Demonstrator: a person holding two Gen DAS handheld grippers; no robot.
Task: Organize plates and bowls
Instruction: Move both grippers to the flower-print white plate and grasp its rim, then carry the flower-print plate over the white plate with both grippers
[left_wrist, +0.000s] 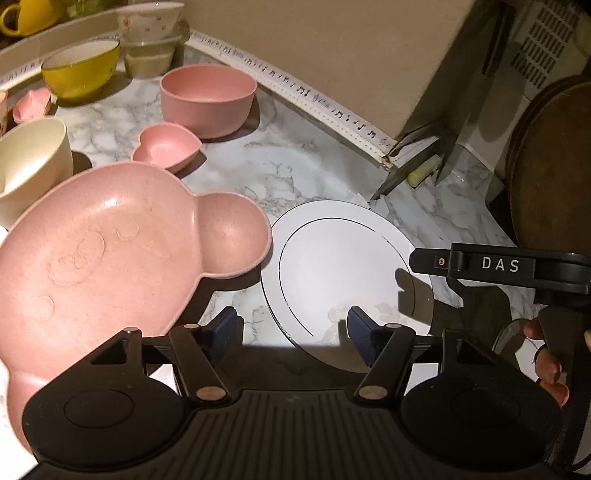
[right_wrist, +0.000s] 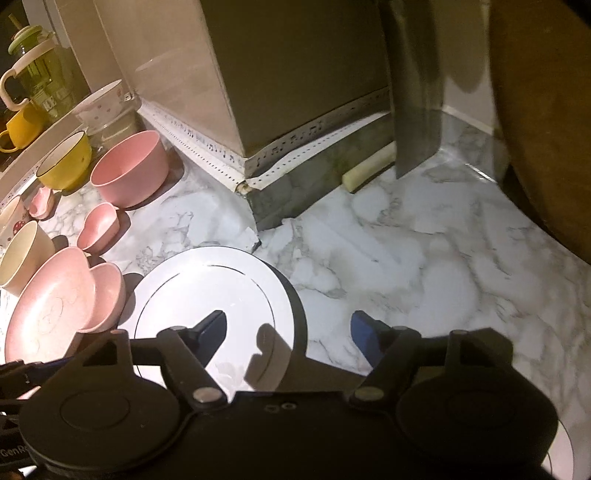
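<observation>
White plate (left_wrist: 332, 266): flat on marble bench (left_wrist: 295, 166), just beside pink bear-shaped plate (left_wrist: 110, 266). Left hand-held gripper (left_wrist: 291, 328): spread, empty, over the plate's near edge. Right hand-held gripper (right_wrist: 288, 328): spread, empty, straddling its right rim.

Bear plate (left_wrist: 110, 258) left of round plate (left_wrist: 343, 273); bowls (left_wrist: 208, 98) behind.
</observation>
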